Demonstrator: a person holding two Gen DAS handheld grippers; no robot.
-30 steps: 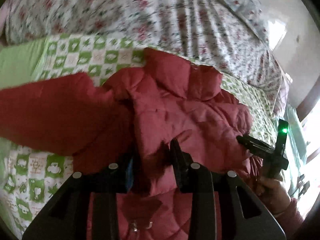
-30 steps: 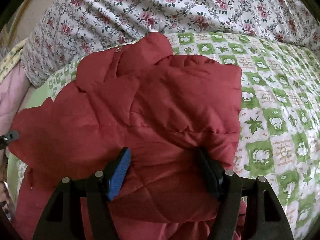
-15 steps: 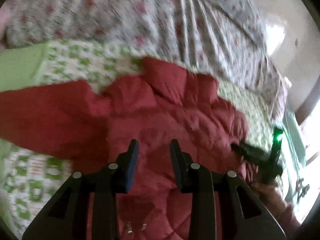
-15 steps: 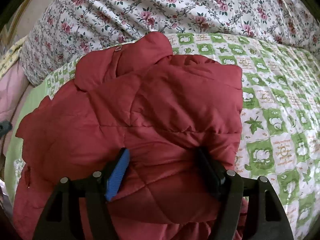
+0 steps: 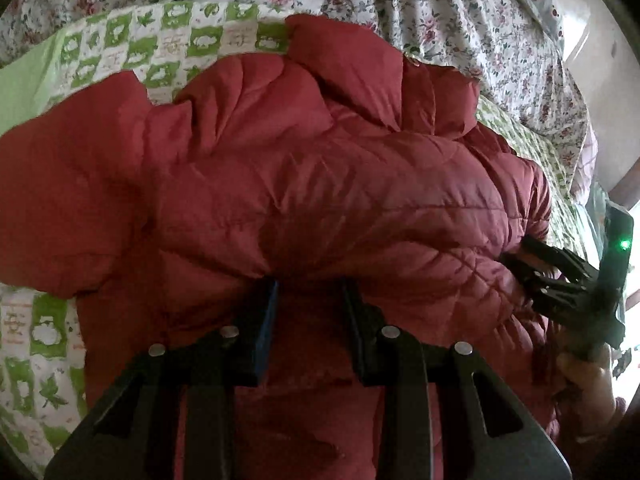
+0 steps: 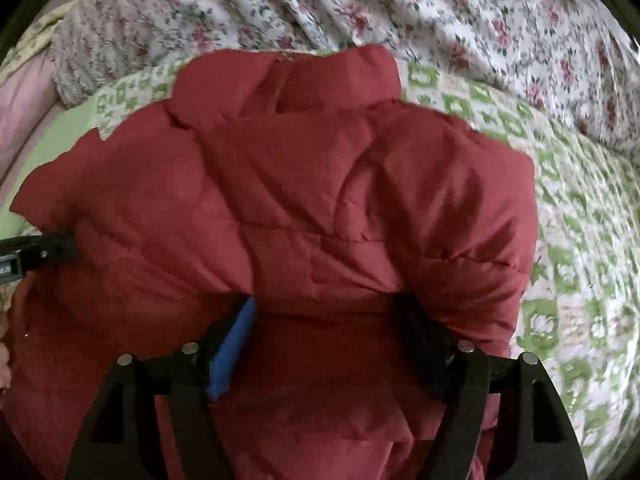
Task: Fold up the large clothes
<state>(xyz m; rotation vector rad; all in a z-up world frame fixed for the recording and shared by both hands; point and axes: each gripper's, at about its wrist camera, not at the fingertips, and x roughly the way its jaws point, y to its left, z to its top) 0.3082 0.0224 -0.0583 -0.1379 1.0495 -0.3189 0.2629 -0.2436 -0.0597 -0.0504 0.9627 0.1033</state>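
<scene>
We have one red padded jacket [image 5: 320, 184] lying on the green checked quilt [image 5: 160, 44], collar [image 6: 288, 80] toward the flowered bedding [image 6: 360, 4], long axis running from us to that collar. The folded bulk lies straight ahead of both claws, hem side nearest.

Left gripper [image 5: 308, 292]: jaws narrow, tips tucked under the fold; we can't tell if they pinch fabric. Right gripper [image 6: 328, 312]: jaws wide and just been opening, jacket between them, pads seemingly no longer pressing.

Count: one jacket, two grippers, one hand [image 5: 588, 376] visible. The right gripper sits nearer the jacket's free edge by the quilt.
</scene>
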